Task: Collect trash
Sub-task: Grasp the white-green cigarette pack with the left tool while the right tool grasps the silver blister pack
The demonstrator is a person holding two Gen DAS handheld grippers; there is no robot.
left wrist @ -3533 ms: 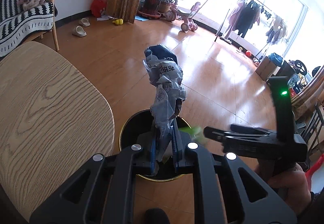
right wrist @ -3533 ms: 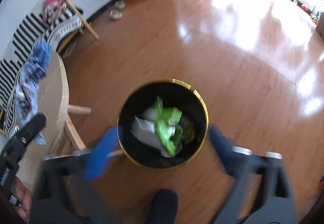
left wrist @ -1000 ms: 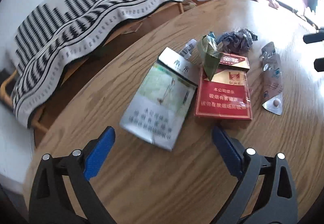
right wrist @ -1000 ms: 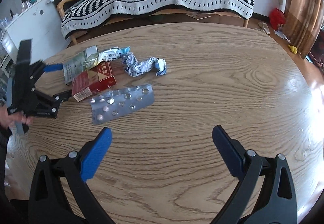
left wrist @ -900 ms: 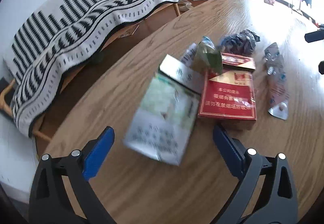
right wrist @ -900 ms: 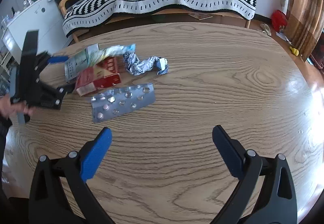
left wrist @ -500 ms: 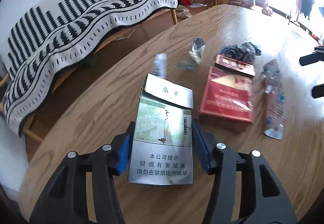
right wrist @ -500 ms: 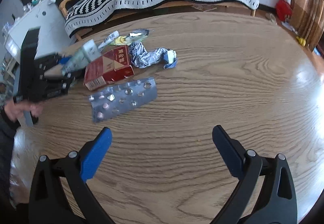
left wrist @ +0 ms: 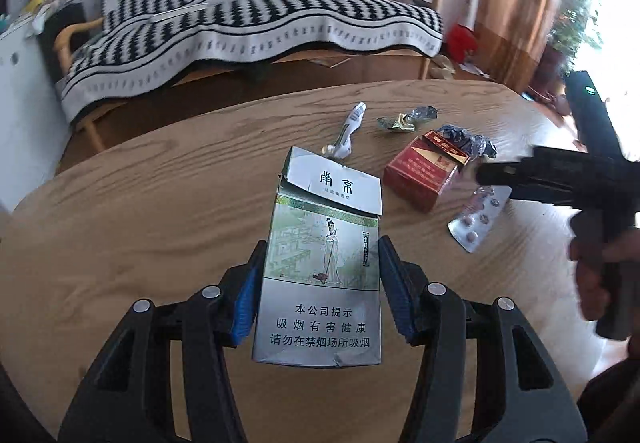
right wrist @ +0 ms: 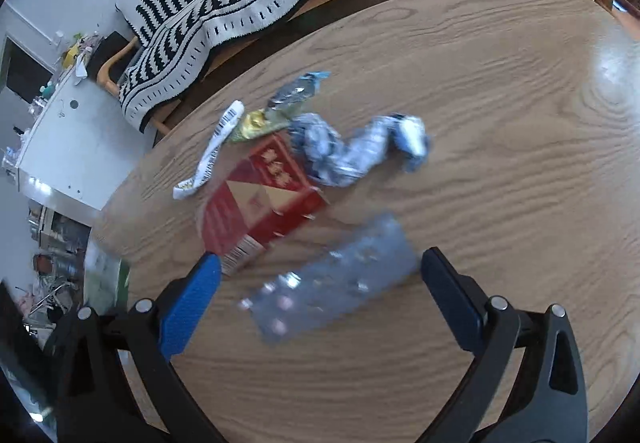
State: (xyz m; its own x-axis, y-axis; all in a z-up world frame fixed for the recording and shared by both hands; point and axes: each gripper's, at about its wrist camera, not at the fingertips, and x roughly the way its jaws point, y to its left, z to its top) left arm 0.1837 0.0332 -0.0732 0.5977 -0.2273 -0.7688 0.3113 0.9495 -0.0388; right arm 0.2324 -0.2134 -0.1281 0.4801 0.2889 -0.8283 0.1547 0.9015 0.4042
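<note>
Right wrist view: right hand-held gripper [right wrist: 320, 289] is hanging wide open, silver foil blister pack [right wrist: 332, 295] lying crosswise between its jaws on the wooden tabletop [right wrist: 500, 131]; left hand-held gripper [left wrist: 320, 283] is clamping the grey-green cardboard cigarette pack [left wrist: 320, 267].

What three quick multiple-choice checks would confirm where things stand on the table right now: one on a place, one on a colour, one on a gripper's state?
1. Where does the pill sheet lie?
A. On the sofa
B. On the table, between the open fingers of the right gripper
C. On top of the red pack

2. What colour is the cigarette pack left on the table?
A. Red
B. Yellow
C. Black

3. What is the left gripper doing?
A. Open over bare wood
B. Shut on a wrapper
C. Shut on the silver cigarette pack

Answers:
1 B: the right wrist view shows the sheet flat on the wood between the two blue pads.
2 A: its faces are red with a gold pattern.
3 C: both blue pads press the silver pack's sides.
</note>
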